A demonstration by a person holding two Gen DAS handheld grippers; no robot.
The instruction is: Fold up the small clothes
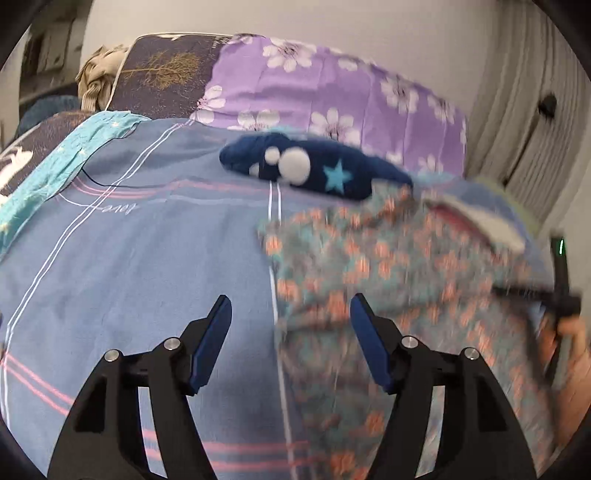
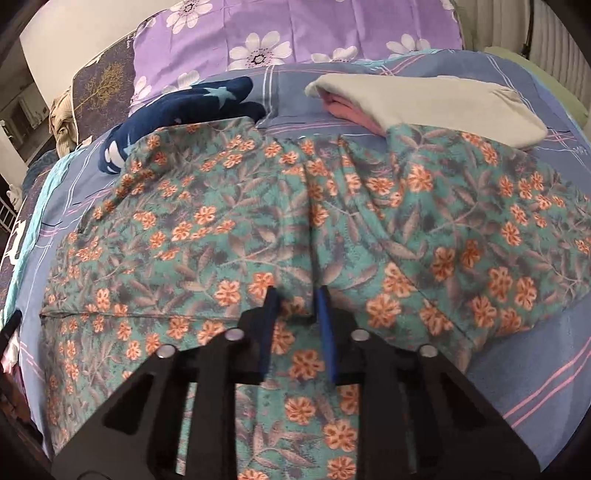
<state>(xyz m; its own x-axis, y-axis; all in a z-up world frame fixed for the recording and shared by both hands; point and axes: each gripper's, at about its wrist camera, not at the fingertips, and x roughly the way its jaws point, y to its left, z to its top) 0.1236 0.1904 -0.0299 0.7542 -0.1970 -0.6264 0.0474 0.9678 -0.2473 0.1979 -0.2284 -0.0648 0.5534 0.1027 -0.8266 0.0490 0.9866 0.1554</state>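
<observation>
A teal garment with orange flowers (image 2: 258, 236) lies spread on the blue striped bedsheet (image 1: 129, 240). My right gripper (image 2: 297, 295) is shut on a raised fold of this floral garment near its front edge. In the left wrist view the floral garment (image 1: 388, 266) is blurred at the right. My left gripper (image 1: 291, 306) is open and empty, over the sheet at the garment's left edge. A navy garment with stars and white dots (image 1: 314, 166) lies behind it; it also shows in the right wrist view (image 2: 177, 110).
A folded grey and pink garment (image 2: 424, 103) lies at the back right. Purple flowered pillows (image 2: 295, 33) and a dark pillow with a gold tree (image 1: 166, 74) line the bed's head. A white panelled wall (image 1: 524, 92) is at the right.
</observation>
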